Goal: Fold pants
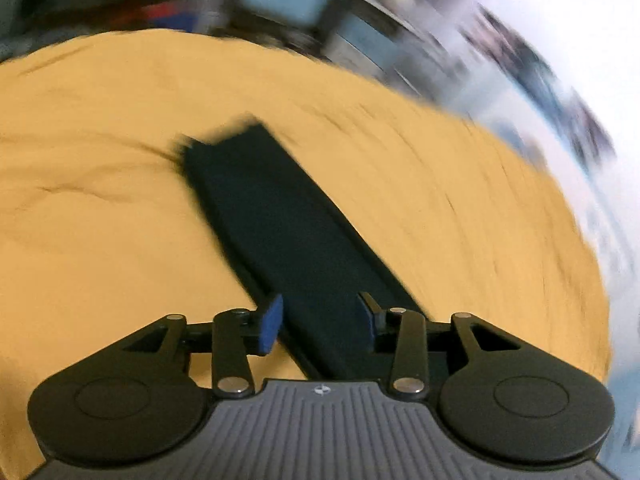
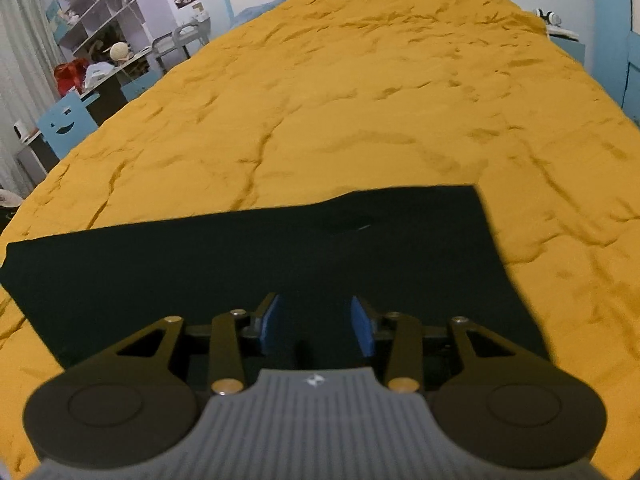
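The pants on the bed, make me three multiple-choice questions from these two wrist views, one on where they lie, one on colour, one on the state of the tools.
1. Where do the pants lie?
A. on the yellow bedspread
B. on a shelf
C. on the floor

2. What colour are the pads on the right tool?
A. red
B. blue
C. white

3. How do the left tool and the right tool stand?
A. both open
B. both shut
C. one shut

Answers: 1 A, dark cloth lies flat on yellow fabric; 2 B, both pads show blue; 3 A, a wide gap shows between the pads in each view, gripping nothing.
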{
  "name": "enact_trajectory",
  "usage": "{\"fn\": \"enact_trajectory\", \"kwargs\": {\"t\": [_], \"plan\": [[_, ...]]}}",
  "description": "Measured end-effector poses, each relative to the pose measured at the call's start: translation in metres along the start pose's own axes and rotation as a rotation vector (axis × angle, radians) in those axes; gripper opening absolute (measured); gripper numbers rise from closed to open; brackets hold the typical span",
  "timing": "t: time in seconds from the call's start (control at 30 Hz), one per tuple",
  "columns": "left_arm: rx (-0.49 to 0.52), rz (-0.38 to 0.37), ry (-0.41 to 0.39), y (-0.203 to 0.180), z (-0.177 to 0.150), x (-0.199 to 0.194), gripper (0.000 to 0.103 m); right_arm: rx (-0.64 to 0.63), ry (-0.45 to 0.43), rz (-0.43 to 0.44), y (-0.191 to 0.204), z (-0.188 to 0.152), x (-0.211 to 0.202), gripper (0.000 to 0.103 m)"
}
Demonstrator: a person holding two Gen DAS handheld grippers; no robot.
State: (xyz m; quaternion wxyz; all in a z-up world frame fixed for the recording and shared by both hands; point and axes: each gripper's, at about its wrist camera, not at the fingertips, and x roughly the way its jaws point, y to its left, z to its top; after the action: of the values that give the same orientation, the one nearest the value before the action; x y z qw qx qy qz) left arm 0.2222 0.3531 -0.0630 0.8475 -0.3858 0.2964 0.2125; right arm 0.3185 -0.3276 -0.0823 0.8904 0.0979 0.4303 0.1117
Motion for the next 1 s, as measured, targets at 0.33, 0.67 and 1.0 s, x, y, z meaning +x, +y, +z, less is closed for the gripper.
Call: {"fn": "enact_trajectory", "kwargs": {"t": [0.33, 0.67, 1.0], "plan": [[-0.230, 0.058, -0.065, 0.062, 0.038, 0.053, 0.039, -0.071, 0.047, -0.099, 0.030, -0.007, -0.001, 0.037], [-0.059, -0.009, -0.173, -0.002, 0.045, 0.018, 0.003, -0.073, 0.041, -0.098, 0.031, -0.011, -0.014, 0.037], [0.624, -0.148, -0.372, -0.233, -0.049, -0.077, 0.004, 0.002, 0.019, 0.014, 0.022, -0.023, -0.033, 0.037]]}}
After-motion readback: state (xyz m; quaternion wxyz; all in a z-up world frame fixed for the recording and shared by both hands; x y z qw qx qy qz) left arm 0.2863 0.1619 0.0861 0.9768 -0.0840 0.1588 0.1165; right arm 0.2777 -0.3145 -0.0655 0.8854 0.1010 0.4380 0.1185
